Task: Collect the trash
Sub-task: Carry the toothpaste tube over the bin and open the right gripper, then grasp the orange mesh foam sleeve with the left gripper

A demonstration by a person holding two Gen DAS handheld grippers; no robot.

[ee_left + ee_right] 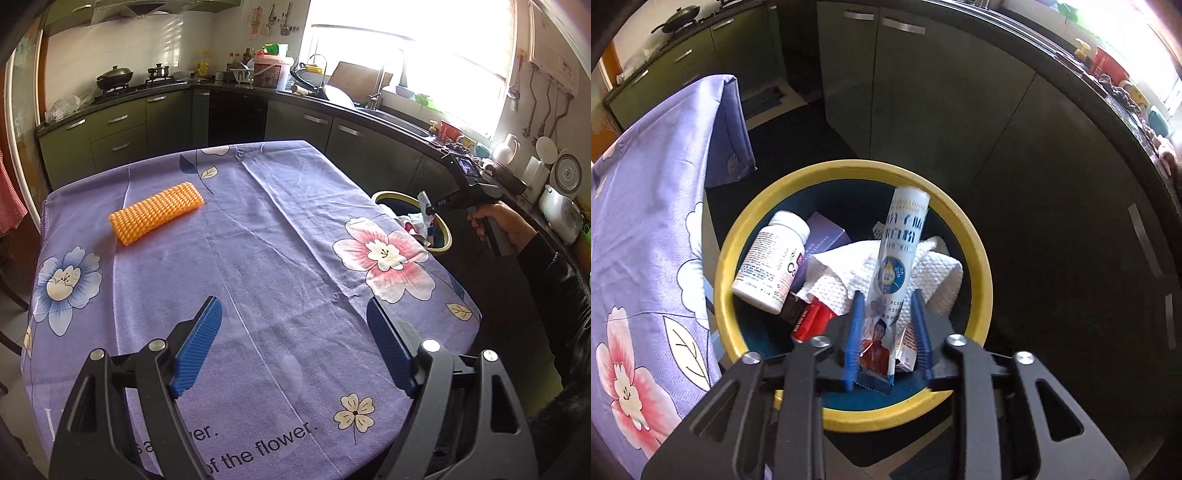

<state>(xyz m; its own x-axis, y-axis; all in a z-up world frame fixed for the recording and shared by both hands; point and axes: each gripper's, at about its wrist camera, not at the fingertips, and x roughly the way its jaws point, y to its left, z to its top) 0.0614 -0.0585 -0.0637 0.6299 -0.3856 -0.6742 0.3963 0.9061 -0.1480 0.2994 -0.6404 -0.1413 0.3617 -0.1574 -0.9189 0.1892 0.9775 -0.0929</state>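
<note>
The yellow-rimmed bin (980, 258), right of the table (258, 258), contains a white bottle (772, 258), paper towel (849, 273), purple box (825, 234) and red pack (812, 319). The right gripper (888, 299) hangs above it, jaws parted around a sachet (899, 258), barely touching. The left gripper (295, 317) gapes wide, empty, above the cloth; an orange foam net (157, 212) lies far left.

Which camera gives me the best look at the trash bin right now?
The right wrist view: it looks straight down into the yellow-rimmed bin, showing a white bottle, a paper towel and the sachet between the right gripper jaws. The left wrist view shows only part of the bin's rim beyond the table edge.
</note>
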